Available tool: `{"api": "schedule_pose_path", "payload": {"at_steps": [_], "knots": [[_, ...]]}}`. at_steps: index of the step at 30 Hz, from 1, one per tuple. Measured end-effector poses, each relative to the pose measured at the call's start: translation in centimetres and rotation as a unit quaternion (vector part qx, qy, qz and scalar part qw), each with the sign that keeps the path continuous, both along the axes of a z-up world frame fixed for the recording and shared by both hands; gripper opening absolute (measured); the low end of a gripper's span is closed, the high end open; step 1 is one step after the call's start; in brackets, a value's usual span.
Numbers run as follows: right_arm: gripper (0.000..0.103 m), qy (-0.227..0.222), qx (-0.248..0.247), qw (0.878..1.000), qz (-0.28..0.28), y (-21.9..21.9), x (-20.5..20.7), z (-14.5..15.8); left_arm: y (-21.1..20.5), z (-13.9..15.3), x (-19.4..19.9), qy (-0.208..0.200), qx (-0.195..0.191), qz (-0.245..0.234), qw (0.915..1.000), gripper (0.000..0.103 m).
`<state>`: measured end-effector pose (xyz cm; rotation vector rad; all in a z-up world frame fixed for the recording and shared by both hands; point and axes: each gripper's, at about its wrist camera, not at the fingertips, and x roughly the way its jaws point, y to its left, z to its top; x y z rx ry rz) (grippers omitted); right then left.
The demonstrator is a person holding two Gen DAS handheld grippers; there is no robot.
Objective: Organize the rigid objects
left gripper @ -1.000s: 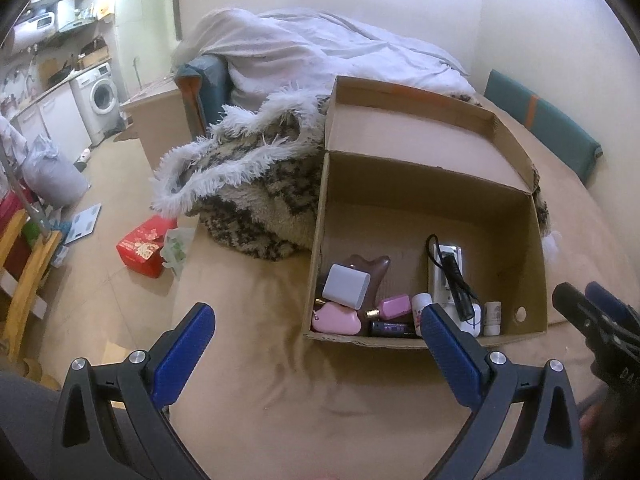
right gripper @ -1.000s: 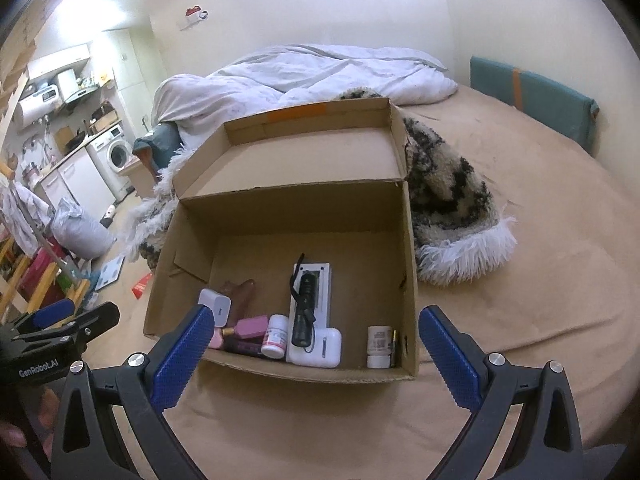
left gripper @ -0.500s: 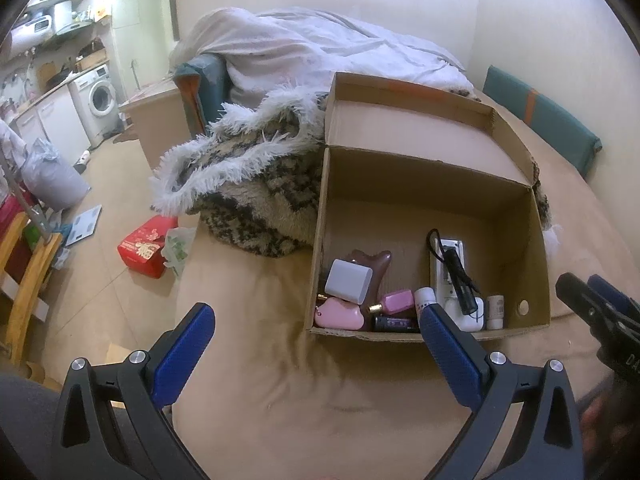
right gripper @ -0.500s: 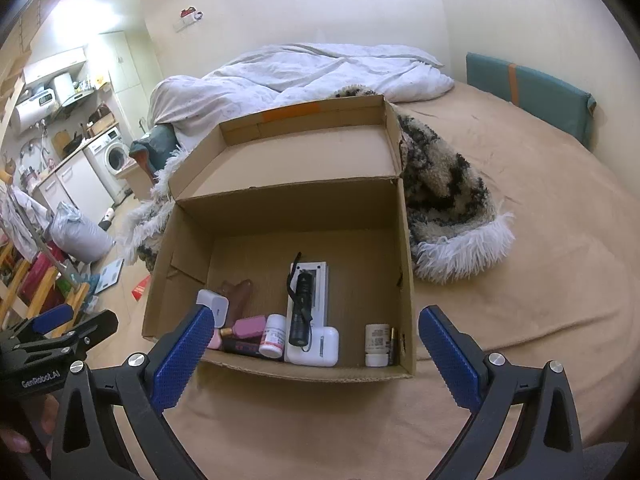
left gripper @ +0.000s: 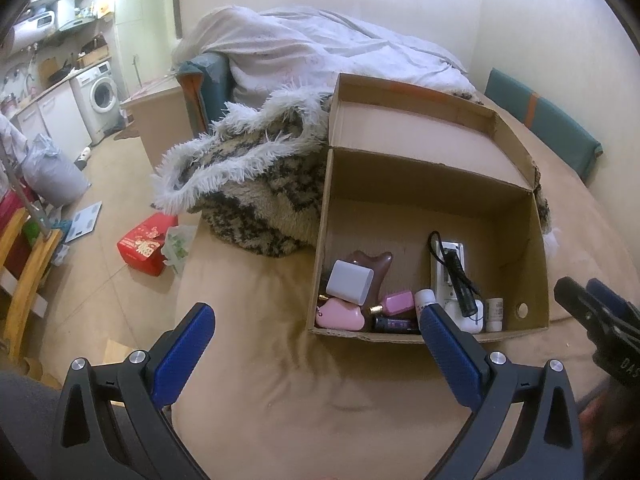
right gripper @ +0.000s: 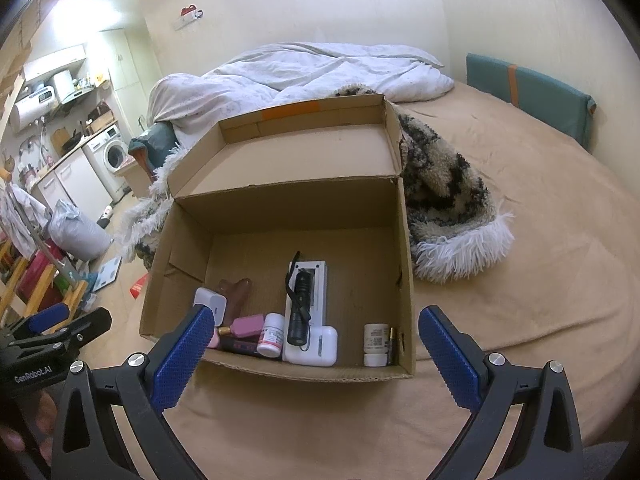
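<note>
An open cardboard box (left gripper: pixel 432 216) (right gripper: pixel 280 208) sits on the tan bed. Along its near wall lie several small items: a white charger block (left gripper: pixel 349 282) (right gripper: pixel 210 302), a brown piece (left gripper: pixel 370 264), a pink case (left gripper: pixel 339 316), a pink bottle (left gripper: pixel 396 302) (right gripper: pixel 248 326), a white pill bottle (right gripper: pixel 272 334), a black flashlight (right gripper: pixel 299 308) (left gripper: pixel 460 284) on a white device, and a small white bottle (right gripper: pixel 375 344) (left gripper: pixel 495 312). My left gripper (left gripper: pixel 316 344) is open and empty, in front of the box's left corner. My right gripper (right gripper: pixel 316 348) is open and empty, in front of the box.
A fluffy black-and-cream blanket (left gripper: pixel 248 184) (right gripper: pixel 448 200) lies behind and beside the box. A white duvet (right gripper: pixel 304 76) is heaped at the bed's head. A teal cushion (right gripper: pixel 528 96) leans on the wall. The bed's left edge drops to a floor with a red box (left gripper: pixel 146 244).
Both grippers have drawn back slightly from the box, which sits a little farther away in both views. Both stay open and empty.
</note>
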<state>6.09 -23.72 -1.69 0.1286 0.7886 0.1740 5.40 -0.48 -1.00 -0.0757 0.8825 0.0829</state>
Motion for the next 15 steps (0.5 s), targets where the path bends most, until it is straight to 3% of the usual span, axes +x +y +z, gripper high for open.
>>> {"api": "schedule_pose_path", "payload": {"at_steps": [15], "knots": [[0.103,-0.002,0.003,1.000,0.002,0.06,-0.07,0.12,0.02,-0.12,-0.06,-0.003,0.003,0.005,1.0000,0.102]]}}
